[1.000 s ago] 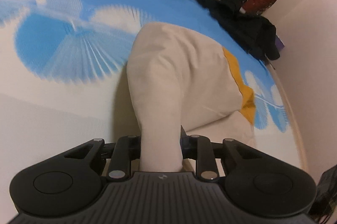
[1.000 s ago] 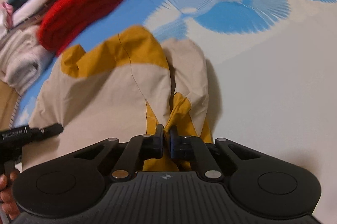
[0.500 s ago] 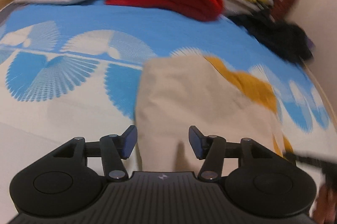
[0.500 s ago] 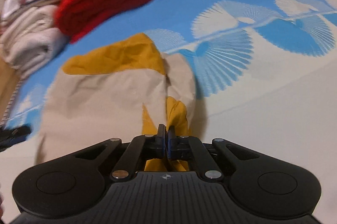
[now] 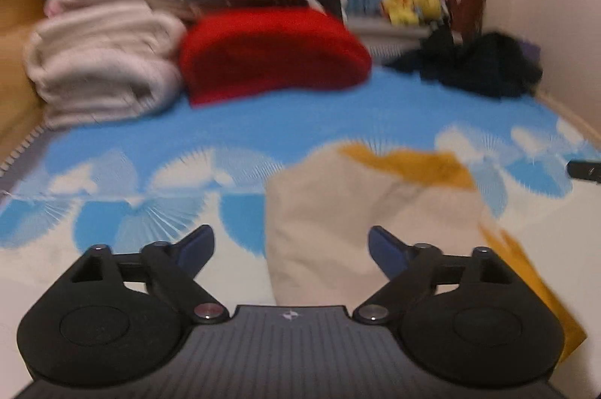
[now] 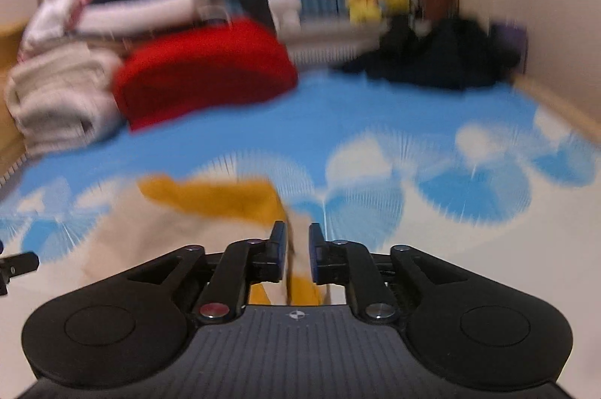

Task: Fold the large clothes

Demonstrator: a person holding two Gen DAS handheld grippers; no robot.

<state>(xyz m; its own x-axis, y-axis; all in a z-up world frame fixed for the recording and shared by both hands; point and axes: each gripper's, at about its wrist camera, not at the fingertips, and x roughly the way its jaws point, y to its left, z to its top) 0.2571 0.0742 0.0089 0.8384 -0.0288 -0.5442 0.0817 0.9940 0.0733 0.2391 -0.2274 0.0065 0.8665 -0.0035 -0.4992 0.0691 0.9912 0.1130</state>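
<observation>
A: Where's the beige-and-mustard cloth garment (image 5: 360, 211)?

B: Flat on the blue-and-white patterned bedspread (image 5: 233, 136), long axis toward twelve o'clock. It lies at one o'clock of the left gripper (image 5: 291, 245), jaws spread wide, empty.

A: And the right gripper (image 6: 297, 247)?

B: Parted slightly, gripping nothing; the cloth lies at eleven o'clock of it, its edge between the fingers. Both seem equally near.

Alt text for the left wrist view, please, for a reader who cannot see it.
The left gripper is open above a folded beige and mustard garment lying on a blue and white patterned bedspread. Behind it sit a folded red blanket, stacked pale linens and a dark clothes heap. The picture is motion-blurred.
</observation>
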